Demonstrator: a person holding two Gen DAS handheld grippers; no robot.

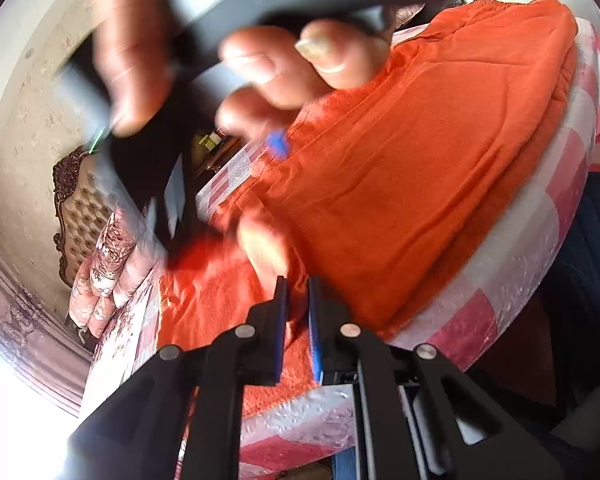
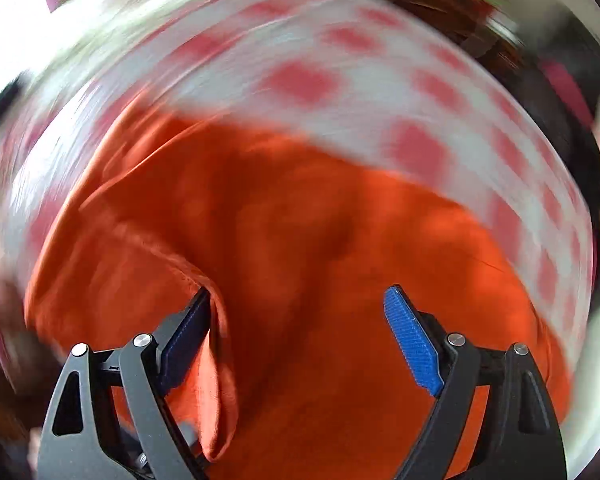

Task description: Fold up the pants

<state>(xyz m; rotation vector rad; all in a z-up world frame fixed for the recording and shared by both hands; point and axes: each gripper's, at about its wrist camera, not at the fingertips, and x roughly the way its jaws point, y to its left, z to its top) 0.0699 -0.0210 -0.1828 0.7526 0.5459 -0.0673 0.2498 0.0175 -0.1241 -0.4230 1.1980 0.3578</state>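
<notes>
Lying across a surface point(image 1: 512, 280) covered in a red-and-white checked, plastic-wrapped cloth, the orange fabric pants point(image 1: 400, 184) take up most of it in both views. In the left wrist view their long axis runs on a diagonal from lower left to upper right, with the gathered waistband end point(image 1: 512, 4) toward the upper right. That end sits close to the surface's far rim; only a narrow checked strip shows beside it. Along the right side a wider band of bare checked cloth runs down to the surface's rounded edge.

Left hand-held gripper point(image 1: 298, 320): blue pads nearly together, with a fold of orange fabric between them, so it is clamped on the pants near the lower-left end.

Right hand-held gripper point(image 2: 300, 336): blue-padded fingers spread wide apart. A loose flap of the pants drapes against the inside of one pad point(image 2: 188, 340); the other pad point(image 2: 412, 340) stands free above the fabric. Nothing is pinched. This view is heavily motion-blurred.

In the right wrist view a broad arc of checked cloth point(image 2: 340, 80) lies bare beyond the pants' far edge.

In the left wrist view a blurred bare hand point(image 1: 276, 60) holding a grey device fills the upper left. A tufted, carved-frame headboard point(image 1: 80, 208) stands against the wall beyond the surface.
</notes>
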